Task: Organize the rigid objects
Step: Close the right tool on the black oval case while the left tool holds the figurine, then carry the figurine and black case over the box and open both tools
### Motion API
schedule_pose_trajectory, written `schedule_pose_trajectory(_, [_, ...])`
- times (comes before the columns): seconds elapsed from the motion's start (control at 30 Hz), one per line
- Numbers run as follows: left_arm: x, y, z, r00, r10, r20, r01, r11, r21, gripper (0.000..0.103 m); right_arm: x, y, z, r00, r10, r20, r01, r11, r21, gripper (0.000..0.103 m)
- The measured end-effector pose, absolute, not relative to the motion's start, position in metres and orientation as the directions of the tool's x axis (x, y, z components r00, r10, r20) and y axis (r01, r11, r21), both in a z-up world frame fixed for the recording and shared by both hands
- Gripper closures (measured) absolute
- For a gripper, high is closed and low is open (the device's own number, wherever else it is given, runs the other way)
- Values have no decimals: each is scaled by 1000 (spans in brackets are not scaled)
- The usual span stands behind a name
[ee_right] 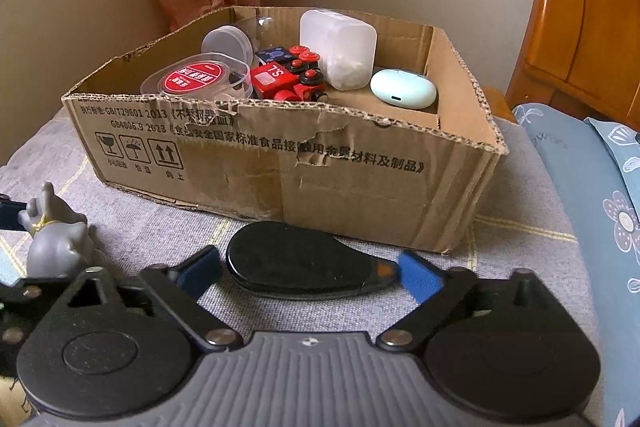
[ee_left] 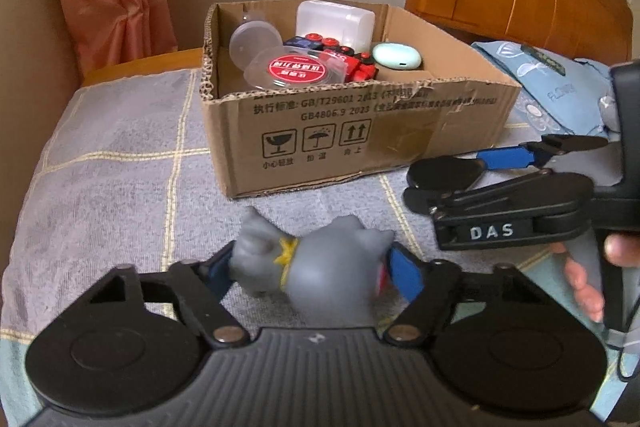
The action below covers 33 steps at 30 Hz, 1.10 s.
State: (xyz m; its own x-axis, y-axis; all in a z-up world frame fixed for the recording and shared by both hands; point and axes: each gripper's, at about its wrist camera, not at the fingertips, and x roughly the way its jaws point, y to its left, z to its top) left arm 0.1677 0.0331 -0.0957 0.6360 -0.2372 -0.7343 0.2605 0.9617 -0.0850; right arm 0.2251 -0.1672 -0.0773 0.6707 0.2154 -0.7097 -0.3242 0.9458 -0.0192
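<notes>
Left gripper (ee_left: 316, 271) pinches a grey cat figurine (ee_left: 312, 263); right gripper (ee_right: 308, 273) brackets a black oval case (ee_right: 304, 259), both on the bed.

Blue pads of the left tool touch both sides of the figurine, which is blurred, so its face is hard to read. Pads of the right tool stand at either end of the black case; whether they press it cannot be told. Just beyond both sits a torn cardboard box (ee_right: 360, 187) on the grey checked bedcover (ee_left: 120, 167). Inside it are a red toy train (ee_right: 286, 83), a round clear tub with a red label (ee_right: 192, 79), a frosted plastic container (ee_right: 340, 47), a small clear cup (ee_right: 226, 41) and a mint earbud case (ee_right: 402, 87). Fingers of one hand (ee_left: 588, 279) show at the left view's right edge.
</notes>
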Motion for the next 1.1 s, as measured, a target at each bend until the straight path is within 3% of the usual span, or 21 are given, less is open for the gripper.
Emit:
schedule_pose_trajectory(0.4, [161, 38, -77, 599, -269, -754, 310, 946, -92, 30, 207, -182, -45, 619, 295, -728, -404, 914, 28, 11])
schedule_pose_trajectory(0.67, [164, 43, -30, 591, -304, -748, 385, 920, -70, 30, 204, -201, 14, 654, 359, -666, -464, 886, 21, 11])
schedule_pose_trajectory(0.87, [182, 37, 3, 596, -358, -719, 434, 897, -87, 30, 234, -198, 31, 694, 345, -632, -449, 893, -5, 11])
schedule_pose_trajectory(1.1, [225, 17, 22, 635, -328, -699, 431, 902, -32, 30, 273, -190, 23, 717, 297, -631, -395, 918, -17, 11])
